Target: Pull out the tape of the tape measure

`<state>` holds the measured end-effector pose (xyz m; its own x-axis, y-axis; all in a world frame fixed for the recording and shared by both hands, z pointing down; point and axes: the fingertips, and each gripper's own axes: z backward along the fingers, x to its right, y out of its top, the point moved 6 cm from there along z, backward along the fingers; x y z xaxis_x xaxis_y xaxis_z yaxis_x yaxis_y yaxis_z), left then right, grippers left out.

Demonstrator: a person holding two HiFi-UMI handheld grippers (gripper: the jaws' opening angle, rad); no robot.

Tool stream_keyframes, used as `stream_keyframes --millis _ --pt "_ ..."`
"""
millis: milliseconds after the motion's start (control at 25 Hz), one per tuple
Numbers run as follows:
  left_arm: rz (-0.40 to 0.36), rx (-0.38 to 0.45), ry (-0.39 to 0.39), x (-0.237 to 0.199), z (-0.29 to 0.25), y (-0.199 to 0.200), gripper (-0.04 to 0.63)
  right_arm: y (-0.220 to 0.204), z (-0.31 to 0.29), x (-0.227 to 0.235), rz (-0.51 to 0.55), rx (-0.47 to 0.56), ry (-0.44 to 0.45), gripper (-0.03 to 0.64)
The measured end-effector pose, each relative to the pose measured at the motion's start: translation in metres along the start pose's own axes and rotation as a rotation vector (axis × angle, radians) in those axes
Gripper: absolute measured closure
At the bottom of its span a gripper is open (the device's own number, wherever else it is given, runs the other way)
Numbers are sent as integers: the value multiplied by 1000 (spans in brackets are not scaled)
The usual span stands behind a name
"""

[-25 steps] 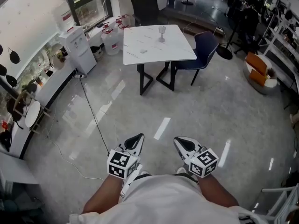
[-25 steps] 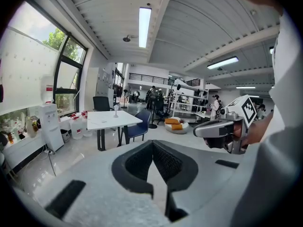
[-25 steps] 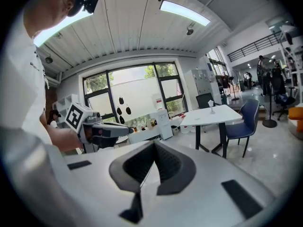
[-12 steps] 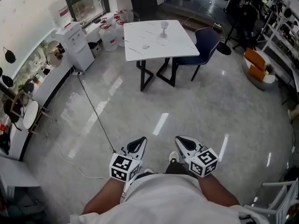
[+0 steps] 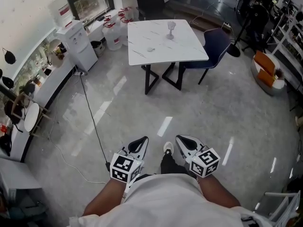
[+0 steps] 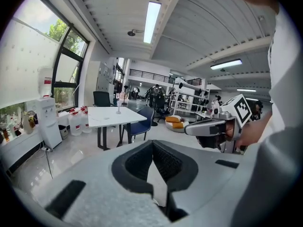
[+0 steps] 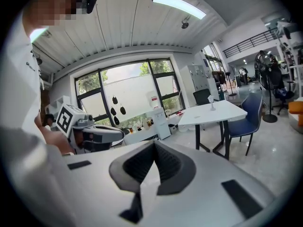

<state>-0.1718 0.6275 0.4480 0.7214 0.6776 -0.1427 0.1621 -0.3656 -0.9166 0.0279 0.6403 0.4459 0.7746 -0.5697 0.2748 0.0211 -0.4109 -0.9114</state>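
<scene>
- Approach stage, I'd say: the grey left gripper [image 5: 140,142] and the grey right gripper [image 5: 182,141] are both clenched on nothing, held at the person's waist.
- I can't spot the tape measure; it may be the small pale speck [image 5: 150,49] on the white marble-topped table [image 5: 182,46], well apart. Walking over comes next.

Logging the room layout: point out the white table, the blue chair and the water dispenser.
white table [image 5: 182,48], head view, bare part of the tabletop
blue chair [image 5: 214,40], head view, backrest
water dispenser [image 5: 75,46], head view, white body
</scene>
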Motion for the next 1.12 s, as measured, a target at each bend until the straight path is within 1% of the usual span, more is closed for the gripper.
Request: stream_keyframes --millis 160,320,440,600,800,920,1120 --pt "-9 -1 35 -30 -39 33 588 35 -33 40 28 19 31 612" --pt "-23 31 72 -55 -84 76 588 72 -59 83 72 33 61 612" --pt "-20 47 85 -68 -118 96 588 91 -76 114 105 34 78 612" --pt "-26 24 87 -74 -163 106 588 103 -94 152 106 28 107 612" --pt "-23 14 115 -83 -203 122 588 110 -110 194 83 5 135 612" --pt "-21 -1 130 -87 -214 128 588 111 -117 208 59 -2 147 612" --pt "-9 -41 149 -97 -223 127 588 111 -128 219 35 -15 162 612"
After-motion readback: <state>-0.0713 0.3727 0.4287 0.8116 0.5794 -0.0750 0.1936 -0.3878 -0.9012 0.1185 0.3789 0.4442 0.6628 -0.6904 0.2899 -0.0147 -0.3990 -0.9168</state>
